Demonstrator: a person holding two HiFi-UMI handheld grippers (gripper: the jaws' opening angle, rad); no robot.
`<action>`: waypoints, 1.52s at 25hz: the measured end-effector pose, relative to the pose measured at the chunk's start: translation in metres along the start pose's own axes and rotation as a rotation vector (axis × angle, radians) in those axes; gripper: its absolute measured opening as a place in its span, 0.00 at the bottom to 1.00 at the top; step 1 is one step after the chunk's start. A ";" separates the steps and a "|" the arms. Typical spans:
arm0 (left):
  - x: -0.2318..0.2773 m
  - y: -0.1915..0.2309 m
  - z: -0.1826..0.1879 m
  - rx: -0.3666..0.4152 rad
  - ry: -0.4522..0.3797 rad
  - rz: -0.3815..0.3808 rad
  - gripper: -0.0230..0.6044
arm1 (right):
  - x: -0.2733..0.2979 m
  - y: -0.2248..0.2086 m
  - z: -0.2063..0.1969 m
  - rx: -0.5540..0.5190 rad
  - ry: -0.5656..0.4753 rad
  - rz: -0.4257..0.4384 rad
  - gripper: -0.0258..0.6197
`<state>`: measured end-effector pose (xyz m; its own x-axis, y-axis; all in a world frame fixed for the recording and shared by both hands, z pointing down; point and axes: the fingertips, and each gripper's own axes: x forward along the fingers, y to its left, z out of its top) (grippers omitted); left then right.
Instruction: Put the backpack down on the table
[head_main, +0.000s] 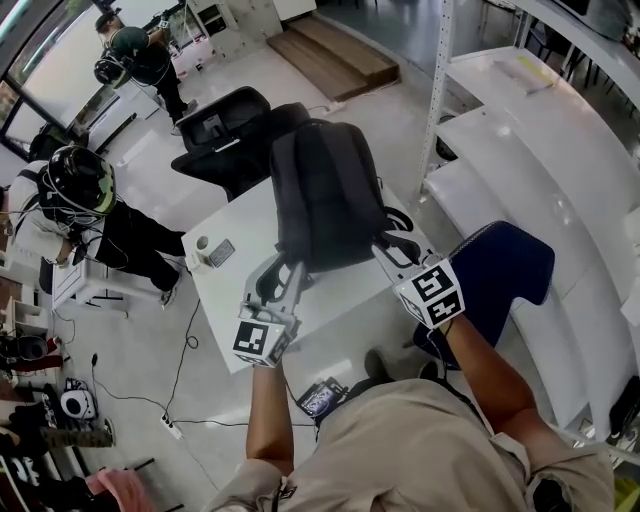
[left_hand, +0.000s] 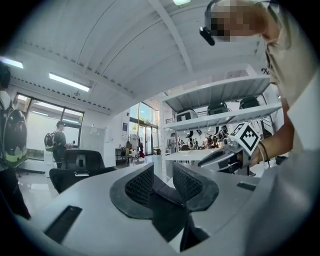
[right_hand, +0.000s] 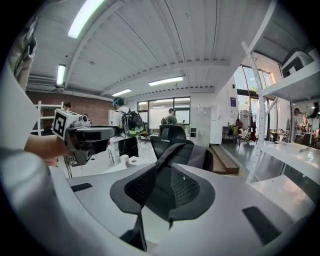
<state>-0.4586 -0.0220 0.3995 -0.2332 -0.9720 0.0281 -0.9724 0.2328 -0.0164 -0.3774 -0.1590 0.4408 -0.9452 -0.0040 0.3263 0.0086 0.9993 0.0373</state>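
Note:
A dark grey backpack (head_main: 325, 195) hangs upright over the white table (head_main: 225, 325), and both grippers hold it by its shoulder straps. My left gripper (head_main: 292, 268) is at its lower left, pads shut on a black strap (left_hand: 165, 195) that runs down between them. My right gripper (head_main: 385, 245) is at its lower right, shut on the other strap (right_hand: 159, 187), with the pack's body (right_hand: 187, 155) just past the jaws. Each gripper shows in the other's view: the right gripper (left_hand: 227, 156) and the left gripper (right_hand: 85, 136). The pack's underside is hidden.
A white cup (head_main: 203, 243) and a small flat device (head_main: 221, 253) lie on the table's left end. Black office chairs (head_main: 225, 130) stand behind it, a blue chair (head_main: 500, 270) to the right, and white shelving (head_main: 520, 140) beyond. People (head_main: 85, 205) stand at left.

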 end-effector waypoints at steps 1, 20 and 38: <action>0.001 -0.004 0.006 0.005 -0.012 -0.004 0.23 | -0.002 0.003 0.004 -0.004 -0.010 0.006 0.19; 0.002 -0.054 0.077 0.090 -0.078 0.017 0.08 | -0.042 0.034 0.079 -0.111 -0.144 0.126 0.09; 0.002 -0.079 0.101 0.125 -0.064 -0.011 0.06 | -0.060 0.059 0.119 -0.169 -0.230 0.188 0.08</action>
<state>-0.3819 -0.0458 0.2999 -0.2171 -0.9755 -0.0350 -0.9653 0.2199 -0.1411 -0.3584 -0.0954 0.3113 -0.9706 0.2076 0.1216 0.2255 0.9613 0.1586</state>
